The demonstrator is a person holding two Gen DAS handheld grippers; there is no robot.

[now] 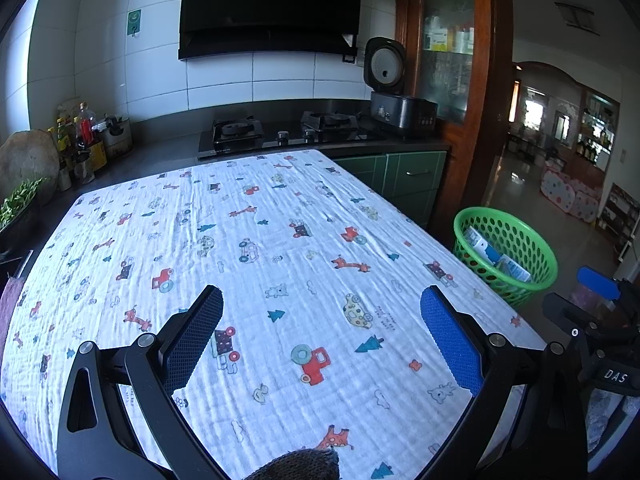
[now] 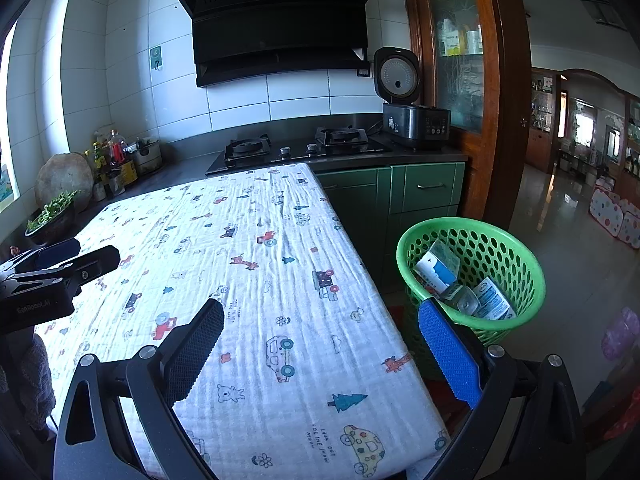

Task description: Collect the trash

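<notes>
So the round green plastic basket with holes all over its wall [image 2: 520, 256] sits on the floor just off the table's right edge, upright, mouth facing up. Inside are a white-and-blue carton [image 2: 434, 270] leaning on a slant, long axis pointing up toward the rim, plus a white labelled packet [image 2: 492, 300] and a small clear container [image 2: 464, 300] beside it. The left gripper [image 1: 322, 312] and right gripper [image 2: 320, 320] both hang wide apart over the white cartoon-print cloth [image 1: 280, 240], holding nothing.
</notes>
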